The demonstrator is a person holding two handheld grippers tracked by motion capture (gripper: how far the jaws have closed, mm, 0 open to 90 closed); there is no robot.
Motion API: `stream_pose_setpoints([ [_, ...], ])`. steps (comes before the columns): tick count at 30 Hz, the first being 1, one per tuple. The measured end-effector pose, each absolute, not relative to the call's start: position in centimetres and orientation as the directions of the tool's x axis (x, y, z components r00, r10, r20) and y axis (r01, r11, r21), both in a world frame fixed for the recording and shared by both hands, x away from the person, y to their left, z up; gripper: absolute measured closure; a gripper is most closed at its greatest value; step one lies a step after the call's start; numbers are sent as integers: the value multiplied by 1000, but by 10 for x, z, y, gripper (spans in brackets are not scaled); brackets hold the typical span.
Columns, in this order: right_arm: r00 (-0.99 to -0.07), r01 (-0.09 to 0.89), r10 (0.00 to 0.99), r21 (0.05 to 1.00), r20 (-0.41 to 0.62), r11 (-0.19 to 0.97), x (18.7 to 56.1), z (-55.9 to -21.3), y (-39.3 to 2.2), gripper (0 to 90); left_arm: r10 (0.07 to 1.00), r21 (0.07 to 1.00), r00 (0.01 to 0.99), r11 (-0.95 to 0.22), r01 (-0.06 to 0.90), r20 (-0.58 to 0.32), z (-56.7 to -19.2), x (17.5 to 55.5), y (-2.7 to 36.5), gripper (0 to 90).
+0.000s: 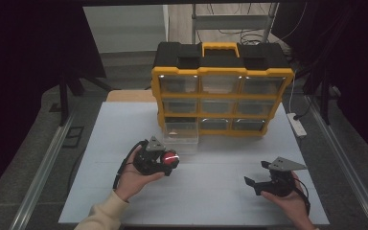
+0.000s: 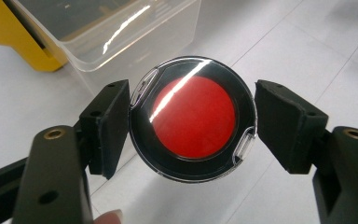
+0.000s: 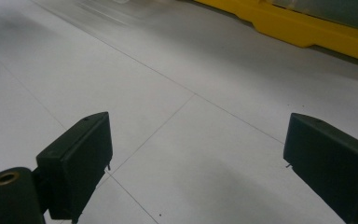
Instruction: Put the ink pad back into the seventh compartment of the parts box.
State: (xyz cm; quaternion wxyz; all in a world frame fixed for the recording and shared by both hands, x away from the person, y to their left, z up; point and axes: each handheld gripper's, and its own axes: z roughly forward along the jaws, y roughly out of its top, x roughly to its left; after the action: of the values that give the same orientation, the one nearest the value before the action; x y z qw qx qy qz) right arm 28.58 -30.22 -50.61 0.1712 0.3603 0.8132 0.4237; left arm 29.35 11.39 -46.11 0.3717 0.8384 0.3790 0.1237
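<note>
Left gripper [image 2: 192, 123]: nearest the lens, its two black jaws pinch a round red disc in a clear case [image 2: 193, 119] edge to edge, flat face toward the camera.
Held thing: in the high view the red disc in a clear case [image 1: 170, 158] sits just off the table [image 1: 100, 143], in front of the pulled-out clear drawer [image 1: 181, 143].
Key relation: the clear drawer [image 2: 107, 28] lies just beyond and up-left of the disc in the left gripper view, mouth upward, close but not touching; judged, the coming move is a short carry forward over its rim, with the disc kept level enough to clear the wall.
Long axis: the disc is round, so none; its flat face tilts toward the lens.
Nearer hand: the left hand [image 1: 134, 175], by far; the drawer comes from the bottom left slot of the yellow organiser [image 1: 223, 93].
Right gripper [image 1: 261, 175]: well apart at the right of the table, jaws spread wide over bare surface, holding nothing.
Writing: no brand, label or lettering can be read on the disc, drawer or organiser.
</note>
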Motion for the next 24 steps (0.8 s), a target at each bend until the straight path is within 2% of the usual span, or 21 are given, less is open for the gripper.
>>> stream_pose_setpoints([
  [24, -681, 442, 731, 811, 25, 383, 286, -506, -302, 79, 729, 781, 681, -385, 492, -70, -429, 283, 128, 301],
])
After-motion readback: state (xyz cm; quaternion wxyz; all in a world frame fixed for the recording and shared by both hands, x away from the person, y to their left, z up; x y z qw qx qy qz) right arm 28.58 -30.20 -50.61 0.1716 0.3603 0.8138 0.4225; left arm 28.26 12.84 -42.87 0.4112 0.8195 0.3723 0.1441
